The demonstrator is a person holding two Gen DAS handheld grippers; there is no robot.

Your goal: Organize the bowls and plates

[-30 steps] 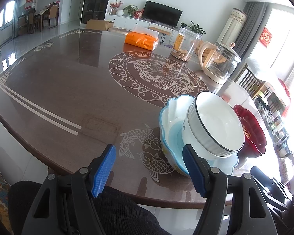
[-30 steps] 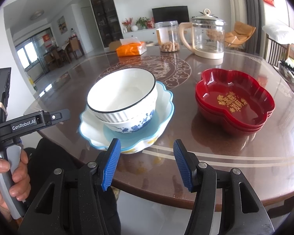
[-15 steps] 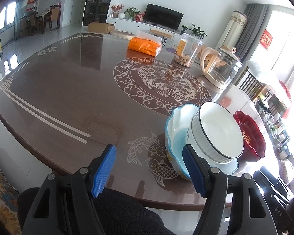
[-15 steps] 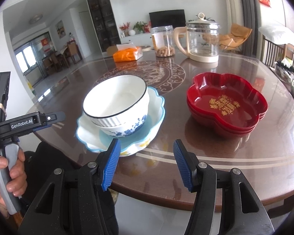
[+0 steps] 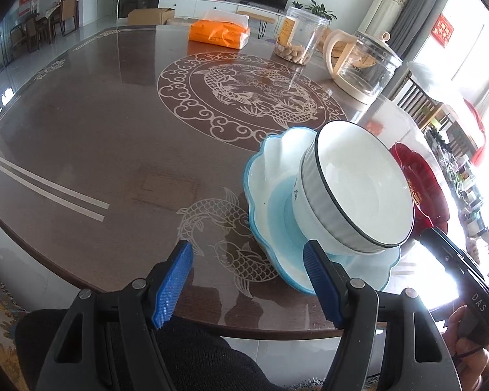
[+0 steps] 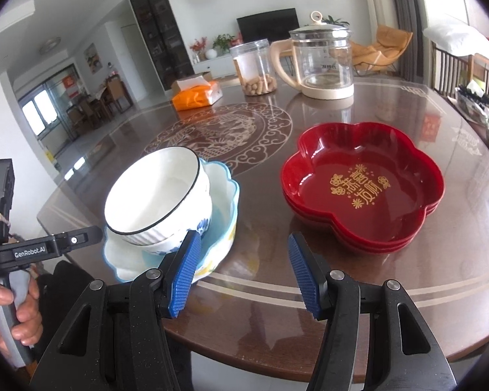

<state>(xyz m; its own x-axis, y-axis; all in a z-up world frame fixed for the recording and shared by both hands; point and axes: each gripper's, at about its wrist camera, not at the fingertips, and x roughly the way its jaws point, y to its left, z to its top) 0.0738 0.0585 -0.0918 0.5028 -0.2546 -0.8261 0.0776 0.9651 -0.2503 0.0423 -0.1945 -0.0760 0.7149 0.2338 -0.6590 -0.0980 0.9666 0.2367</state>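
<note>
On the worktop (image 6: 407,293), a round dark wooden one with pale inlay: white bowls, two, nested, the upper one (image 6: 153,195) black-rimmed and ribbed, the lower one (image 6: 176,242) marked with blue flowers; both sat inside one scalloped blue plate (image 6: 225,228) near the front edge, left of centre. Red flower-shaped plates (image 6: 362,189), apparently three, stacked, with gold characters on the top one, stood to the right of the blue plate and apart from it. Toward the far side: one clear jar (image 6: 254,68) with snacks at its bottom, one glass kettle (image 6: 322,62) with a cream handle and base, one orange tissue pack (image 6: 197,96). Nothing lay between the two stacks. Left hand-held gripper (image 5: 246,285): jaws wide apart, empty, held at the near edge with its right finger in front of the blue plate's rim (image 5: 260,195); contact could not be made out. Right hand-held gripper (image 6: 241,272): jaws wide apart, empty, above the worktop's front edge between the two stacks, its left finger overlapping the blue plate in view.
</note>
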